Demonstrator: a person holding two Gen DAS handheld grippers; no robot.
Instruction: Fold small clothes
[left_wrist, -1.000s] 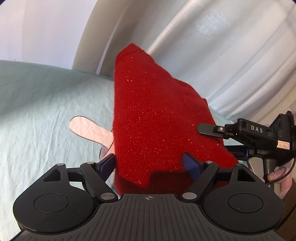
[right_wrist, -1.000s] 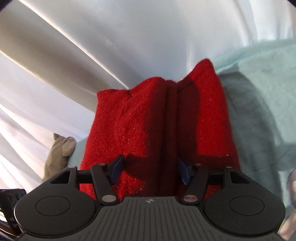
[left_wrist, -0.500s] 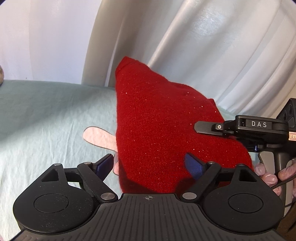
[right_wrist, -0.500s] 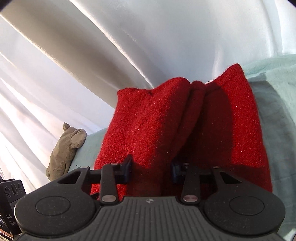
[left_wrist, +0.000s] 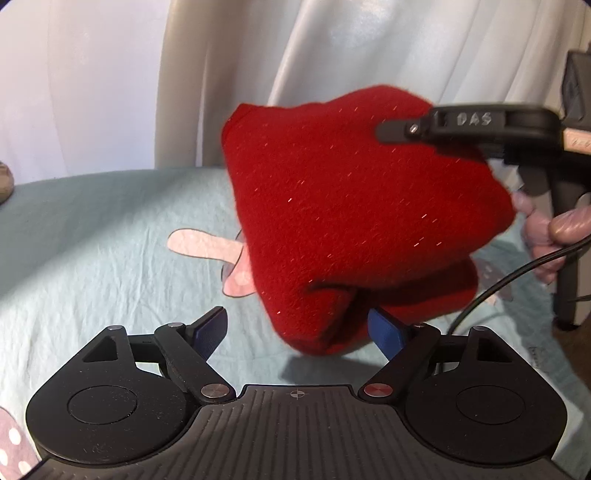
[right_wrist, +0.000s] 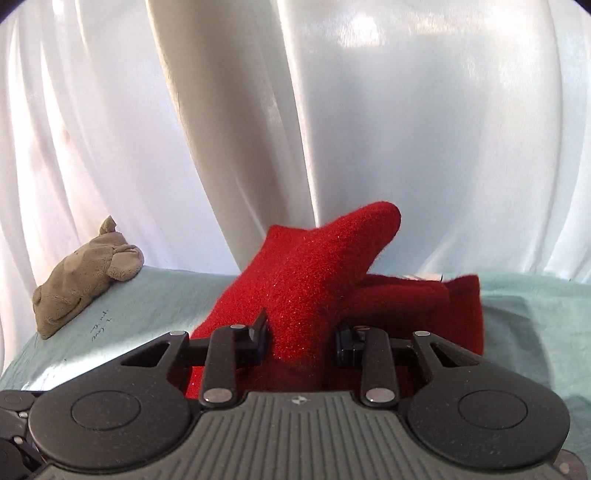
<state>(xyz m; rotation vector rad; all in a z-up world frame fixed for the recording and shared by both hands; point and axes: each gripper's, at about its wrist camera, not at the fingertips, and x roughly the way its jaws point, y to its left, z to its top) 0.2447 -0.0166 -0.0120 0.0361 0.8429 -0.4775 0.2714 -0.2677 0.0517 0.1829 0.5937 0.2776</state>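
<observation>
1. A second ago the left gripper (left_wrist: 297, 326) straddled the red garment (left_wrist: 354, 206); now our left jaws stand wide and empty, the cloth just beyond them.
2. The right gripper (right_wrist: 301, 339) has closed on a bunched fold and lifted it, so one hand carries it.
3. The garment hangs above the sheet (left_wrist: 96, 236).

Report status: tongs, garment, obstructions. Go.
Left tongs open, empty. Right tongs shut on red knit garment, lifted off sheet. Plush toy far left, clear.
</observation>
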